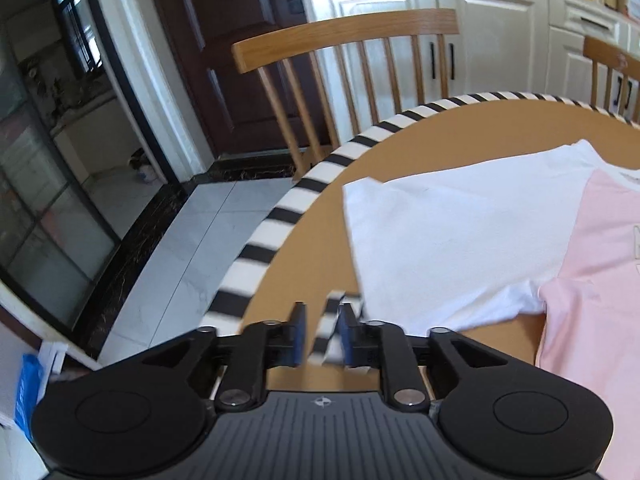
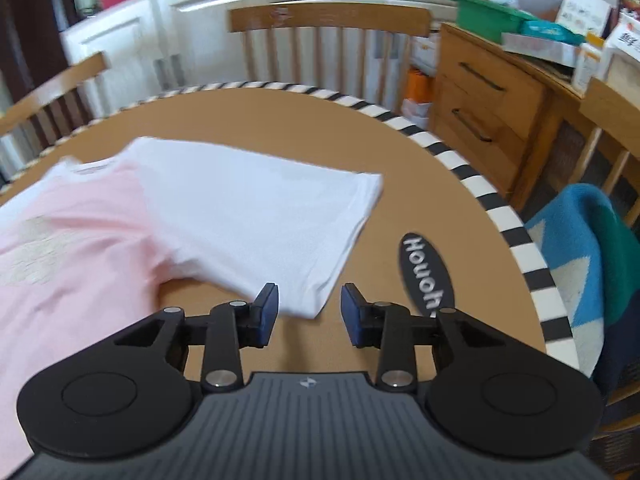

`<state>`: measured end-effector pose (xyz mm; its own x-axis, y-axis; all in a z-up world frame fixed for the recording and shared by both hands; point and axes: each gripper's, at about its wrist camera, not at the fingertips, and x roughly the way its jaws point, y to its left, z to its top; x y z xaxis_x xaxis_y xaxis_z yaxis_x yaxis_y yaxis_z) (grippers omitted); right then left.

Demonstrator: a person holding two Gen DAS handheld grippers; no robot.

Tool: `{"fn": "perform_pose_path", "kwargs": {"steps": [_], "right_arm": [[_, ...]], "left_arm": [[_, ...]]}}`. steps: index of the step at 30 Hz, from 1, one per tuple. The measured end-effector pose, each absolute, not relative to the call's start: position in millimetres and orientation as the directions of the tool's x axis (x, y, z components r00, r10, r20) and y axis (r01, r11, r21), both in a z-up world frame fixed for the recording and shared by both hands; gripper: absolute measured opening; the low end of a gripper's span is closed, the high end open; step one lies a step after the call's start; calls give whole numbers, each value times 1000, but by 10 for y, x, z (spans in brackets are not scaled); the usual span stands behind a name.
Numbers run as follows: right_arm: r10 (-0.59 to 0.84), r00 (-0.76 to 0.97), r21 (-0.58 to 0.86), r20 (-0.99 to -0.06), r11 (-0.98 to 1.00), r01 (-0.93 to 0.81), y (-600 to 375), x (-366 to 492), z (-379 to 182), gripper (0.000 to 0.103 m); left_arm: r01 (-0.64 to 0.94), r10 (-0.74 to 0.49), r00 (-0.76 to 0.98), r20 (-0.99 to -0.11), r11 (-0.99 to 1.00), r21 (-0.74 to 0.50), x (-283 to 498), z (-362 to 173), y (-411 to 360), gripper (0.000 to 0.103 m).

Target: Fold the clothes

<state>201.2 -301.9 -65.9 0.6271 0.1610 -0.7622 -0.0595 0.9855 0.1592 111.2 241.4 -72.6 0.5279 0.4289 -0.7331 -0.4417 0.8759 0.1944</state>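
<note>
A T-shirt with a pink body (image 1: 592,280) and white sleeves (image 1: 448,232) lies flat on a round brown table (image 1: 460,132). In the left wrist view my left gripper (image 1: 322,332) hovers near the table's left edge, just left of the white sleeve, jaws a little apart and empty. In the right wrist view the same shirt shows its pink body (image 2: 72,240) and other white sleeve (image 2: 256,220). My right gripper (image 2: 309,314) is open and empty, just in front of that sleeve's near corner.
The table has a black-and-white striped rim (image 2: 520,236). A black oval label (image 2: 426,272) lies on the table at right. Wooden chairs (image 1: 344,76) (image 2: 328,40) stand around it. A blue and green cloth (image 2: 580,260) hangs on a chair at right. A wooden drawer unit (image 2: 488,104) stands behind.
</note>
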Motion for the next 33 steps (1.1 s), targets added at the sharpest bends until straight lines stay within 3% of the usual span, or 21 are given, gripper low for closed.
{"fn": "perform_pose_path", "kwargs": {"steps": [3, 7, 15, 16, 17, 18, 20, 21, 26, 30, 33], "right_arm": [[285, 551, 278, -784, 956, -98, -3048, 1698, -625, 36], [343, 464, 321, -817, 938, -127, -2994, 1151, -650, 37], [454, 417, 458, -787, 884, -97, -2830, 433, -756, 37], [446, 421, 441, -790, 890, -115, -2770, 400, -747, 32], [434, 423, 419, -795, 898, -134, -2705, 370, -741, 16], [415, 423, 389, -805, 909, -150, -2629, 349, -737, 6], [383, 443, 337, -811, 924, -182, -2494, 288, -673, 4], [372, 459, 309, -807, 928, -208, -2436, 236, -591, 4], [244, 539, 76, -806, 946, -314, -2224, -48, -115, 5], [229, 445, 122, -866, 959, -256, -2283, -113, -255, 6], [198, 418, 113, -887, 969, -217, -2342, -214, -354, 14]], "left_arm": [[-417, 359, 556, -750, 901, 122, 777, -613, 2361, 28], [-340, 191, 583, -790, 940, -25, 231, -467, 2154, 46], [-283, 1, 509, -861, 945, -166, -605, -599, 1729, 58], [-271, 2, 517, -856, 949, -161, -662, -600, 1681, 59], [-255, 5, 522, -853, 955, -150, -687, -604, 1633, 59], [-239, 8, 526, -850, 961, -139, -711, -608, 1585, 57], [-206, 2, 531, -847, 970, -126, -754, -619, 1492, 34], [-190, -44, 516, -855, 968, -164, -749, -637, 1462, 2], [-154, -83, 485, -871, 972, -179, -900, -600, 1370, 3], [-192, -73, 462, -884, 965, -180, -1033, -619, 1516, 3], [-232, -77, 451, -889, 952, -200, -1124, -610, 1658, 8]]}}
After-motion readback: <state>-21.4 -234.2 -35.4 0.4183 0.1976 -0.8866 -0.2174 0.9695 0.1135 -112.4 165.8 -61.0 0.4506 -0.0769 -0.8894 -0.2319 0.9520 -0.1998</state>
